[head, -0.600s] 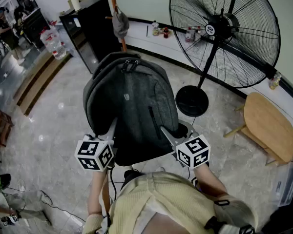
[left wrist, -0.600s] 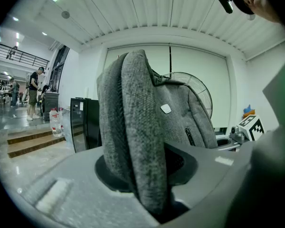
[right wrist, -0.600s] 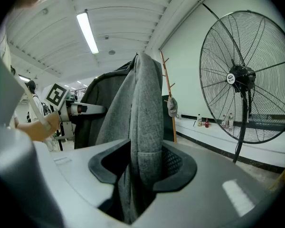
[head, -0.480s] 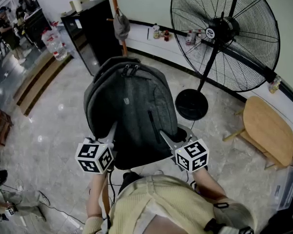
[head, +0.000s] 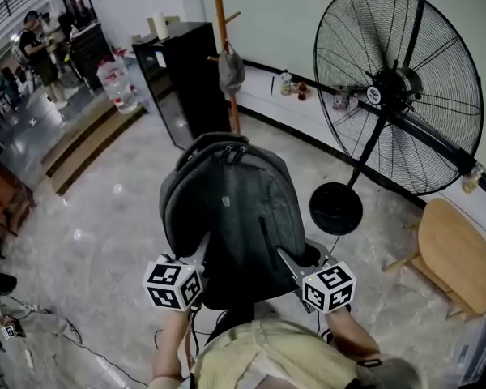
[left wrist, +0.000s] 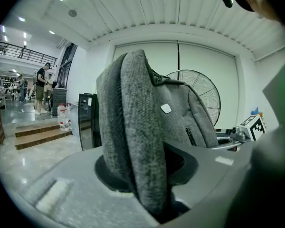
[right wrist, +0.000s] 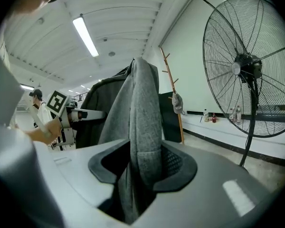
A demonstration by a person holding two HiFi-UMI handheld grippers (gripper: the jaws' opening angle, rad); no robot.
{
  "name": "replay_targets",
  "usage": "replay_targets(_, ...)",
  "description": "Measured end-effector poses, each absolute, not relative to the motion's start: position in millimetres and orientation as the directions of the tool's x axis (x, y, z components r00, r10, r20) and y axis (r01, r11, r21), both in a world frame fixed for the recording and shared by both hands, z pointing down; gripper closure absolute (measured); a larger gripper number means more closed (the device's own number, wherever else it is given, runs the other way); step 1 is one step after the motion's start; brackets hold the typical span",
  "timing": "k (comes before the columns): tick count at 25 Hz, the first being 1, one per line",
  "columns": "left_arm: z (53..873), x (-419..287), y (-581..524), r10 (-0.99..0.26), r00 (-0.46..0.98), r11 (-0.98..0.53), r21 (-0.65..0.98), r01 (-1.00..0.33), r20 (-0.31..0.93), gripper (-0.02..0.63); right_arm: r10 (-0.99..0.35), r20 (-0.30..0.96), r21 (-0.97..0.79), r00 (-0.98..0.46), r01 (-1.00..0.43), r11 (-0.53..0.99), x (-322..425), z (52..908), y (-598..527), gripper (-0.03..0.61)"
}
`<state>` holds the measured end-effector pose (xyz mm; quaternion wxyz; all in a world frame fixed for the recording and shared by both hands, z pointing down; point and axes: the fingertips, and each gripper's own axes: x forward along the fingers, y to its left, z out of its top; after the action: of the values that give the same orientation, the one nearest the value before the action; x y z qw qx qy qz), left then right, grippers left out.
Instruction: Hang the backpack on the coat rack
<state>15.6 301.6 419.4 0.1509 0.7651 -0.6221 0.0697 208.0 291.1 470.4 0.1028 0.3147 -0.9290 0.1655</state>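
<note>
A grey backpack (head: 231,209) hangs in the air in front of me, front pocket up, carried between both grippers. My left gripper (head: 198,251) is shut on a thick fold of its left side (left wrist: 137,141). On the right side, the right gripper (head: 287,258) is shut on another fold of the fabric (right wrist: 145,127). The wooden coat rack (head: 223,47) stands beyond the backpack by the far wall, with a grey cap (head: 231,70) hung on one peg. The right gripper view also shows the coat rack (right wrist: 170,87) just right of the bag.
A black cabinet (head: 182,79) stands left of the rack. A big pedestal fan (head: 401,96) with a round base (head: 335,209) stands to the right, and a wooden stool (head: 458,254) beyond it. Wooden steps (head: 85,144), a water jug (head: 117,83) and people are at the far left.
Both grippers keep their hold on the backpack. In the head view the rack, cabinet and fan have slid down and to the right, so more of the rack's pole shows.
</note>
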Motion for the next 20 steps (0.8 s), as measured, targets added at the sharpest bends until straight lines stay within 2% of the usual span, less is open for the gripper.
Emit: replay_targets(20,437,-87,205,-0.930,0.228,-0.168,0.218,-0.961,0.289,0.480,-0.559,0.355,-0.234,-0.749,-0.650,0.723,111,465,201,0.417)
